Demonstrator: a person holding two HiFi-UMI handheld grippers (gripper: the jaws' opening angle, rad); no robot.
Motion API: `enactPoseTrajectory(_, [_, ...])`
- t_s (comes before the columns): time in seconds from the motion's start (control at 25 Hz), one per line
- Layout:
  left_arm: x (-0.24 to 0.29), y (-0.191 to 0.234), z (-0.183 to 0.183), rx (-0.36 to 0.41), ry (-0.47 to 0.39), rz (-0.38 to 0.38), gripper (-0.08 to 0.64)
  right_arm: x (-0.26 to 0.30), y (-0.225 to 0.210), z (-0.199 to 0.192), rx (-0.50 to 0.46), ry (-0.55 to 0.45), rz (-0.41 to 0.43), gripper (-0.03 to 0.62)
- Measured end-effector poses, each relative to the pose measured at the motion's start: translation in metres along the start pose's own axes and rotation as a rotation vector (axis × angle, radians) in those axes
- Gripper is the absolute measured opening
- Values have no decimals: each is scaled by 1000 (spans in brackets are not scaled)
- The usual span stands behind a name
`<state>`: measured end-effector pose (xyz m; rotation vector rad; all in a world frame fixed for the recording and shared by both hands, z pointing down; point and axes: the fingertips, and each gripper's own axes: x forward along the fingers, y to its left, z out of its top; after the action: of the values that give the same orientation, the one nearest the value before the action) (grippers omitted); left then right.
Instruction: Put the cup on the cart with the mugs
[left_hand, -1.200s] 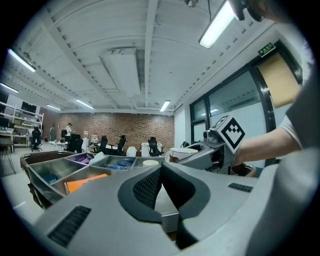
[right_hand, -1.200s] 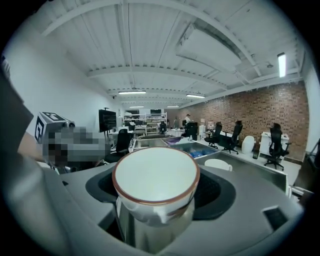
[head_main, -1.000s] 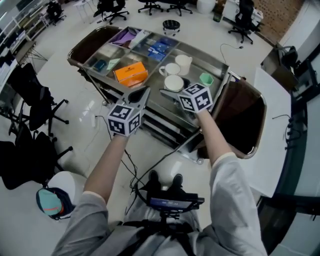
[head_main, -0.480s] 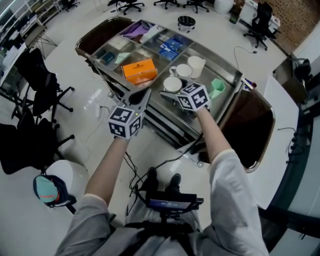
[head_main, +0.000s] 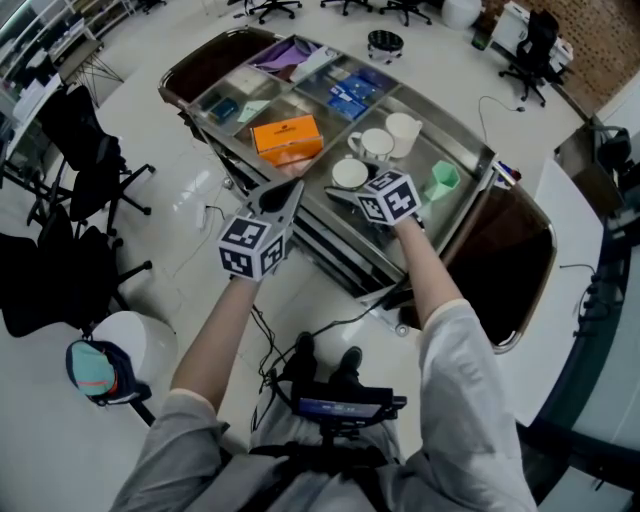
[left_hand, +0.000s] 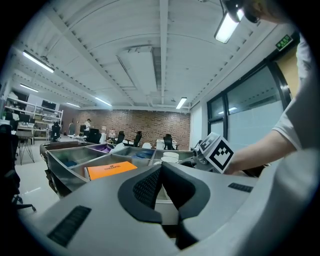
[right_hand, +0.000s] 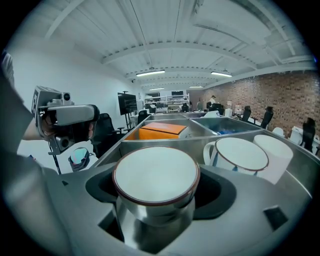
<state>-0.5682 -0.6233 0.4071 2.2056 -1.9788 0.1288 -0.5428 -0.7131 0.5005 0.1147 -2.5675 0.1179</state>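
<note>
Steel cart, orange box in one tray. Left gripper pinched closed, empty, off cart's near side. Right gripper clamped on white cup at cart's near rim, close to two white mugs.

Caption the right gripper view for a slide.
Right tongs grip a brown-rimmed cup near two white mugs on the steel cart.
</note>
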Motion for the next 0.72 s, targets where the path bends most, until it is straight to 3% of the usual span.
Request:
enactPoseTrajectory(0.4, [4, -10, -7, -5, 16, -19, 3, -9, 3, -4, 12, -15, 26, 437])
enactPoseTrajectory(0.72, [0, -11, -2, -3, 3, -18, 3, -29, -1, 13, -49, -35, -33, 437])
